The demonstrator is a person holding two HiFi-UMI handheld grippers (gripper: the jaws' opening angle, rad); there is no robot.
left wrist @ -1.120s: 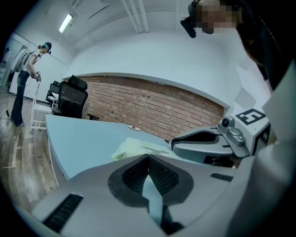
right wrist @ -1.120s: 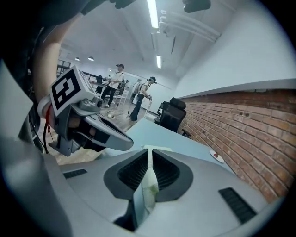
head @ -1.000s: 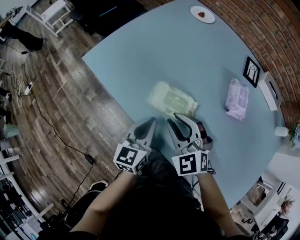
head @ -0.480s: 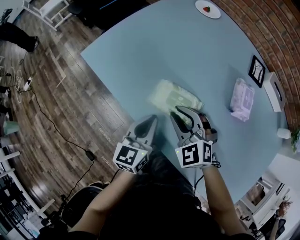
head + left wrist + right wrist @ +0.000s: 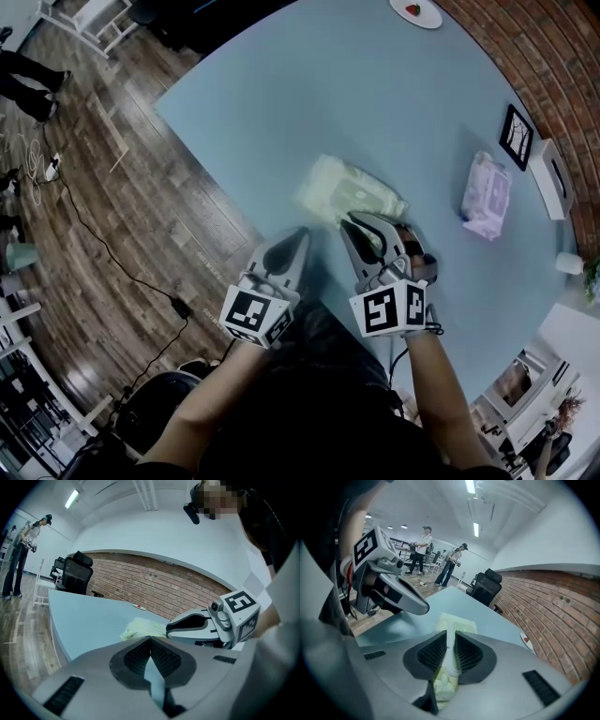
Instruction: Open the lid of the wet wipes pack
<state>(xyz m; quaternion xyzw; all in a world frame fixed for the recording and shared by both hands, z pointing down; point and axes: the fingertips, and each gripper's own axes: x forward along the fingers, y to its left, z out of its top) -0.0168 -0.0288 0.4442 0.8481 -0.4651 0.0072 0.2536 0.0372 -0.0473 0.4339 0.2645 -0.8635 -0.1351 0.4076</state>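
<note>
- Wet wipes pack [image 5: 345,187] lay flat on the blue table [image 5: 309,84], centre of the head view, just above both grippers.
- Right gripper [image 5: 357,222] sat at the pack's near edge. Its fingers were pinched on a white flap, apparently the lid [image 5: 451,660], with the pack's green body showing beyond the tips.
- Left gripper [image 5: 300,234] was left of the right one, off the pack, over bare table. Its fingers met at the tips with nothing between them.
- Pink pack [image 5: 487,195] was far right and a plate [image 5: 417,10] at the top edge, both well apart from the grippers.
</note>
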